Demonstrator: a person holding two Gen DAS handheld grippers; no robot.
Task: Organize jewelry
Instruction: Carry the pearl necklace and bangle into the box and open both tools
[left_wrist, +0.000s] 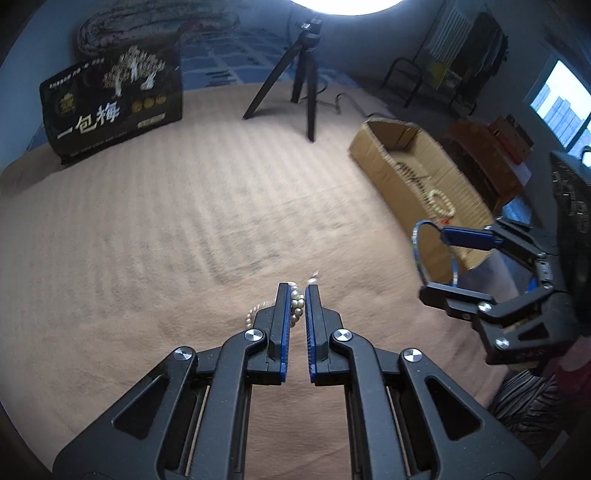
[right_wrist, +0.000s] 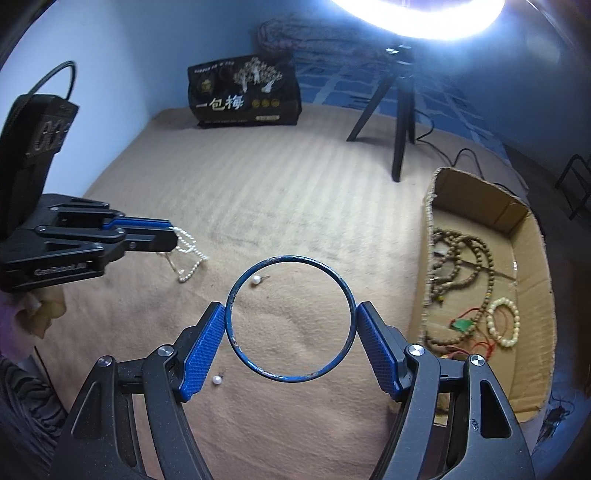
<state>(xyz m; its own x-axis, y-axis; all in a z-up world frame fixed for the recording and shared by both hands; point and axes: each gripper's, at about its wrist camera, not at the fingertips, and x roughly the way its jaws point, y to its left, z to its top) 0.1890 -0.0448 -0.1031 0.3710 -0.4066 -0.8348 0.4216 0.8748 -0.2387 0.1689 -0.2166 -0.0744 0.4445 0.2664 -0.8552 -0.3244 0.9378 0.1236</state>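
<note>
Left gripper (left_wrist: 297, 295): jaws almost closed, pinching a pearl strand (right_wrist: 188, 254). The rest of the strand dangles down to the tan blanket (left_wrist: 147, 221).
Right gripper (right_wrist: 290, 317): jaws wide apart, yet the blue bangle (right_wrist: 290, 319) is wedged between the blue pads (right_wrist: 201, 347), so it's got a proper hold. Ring is held up above the blanket.
Loose bits: two pearl studs lying on the blanket, one (right_wrist: 255, 280) seen through the bangle, the other (right_wrist: 217, 379) by the left pad.
Cardboard box (right_wrist: 532, 369): off to the right, with brown bead strings (right_wrist: 461, 266) and a cream bead bracelet (right_wrist: 504, 326) inside.
Background: black printed bag (right_wrist: 243, 92) and a tripod (right_wrist: 400, 122).
</note>
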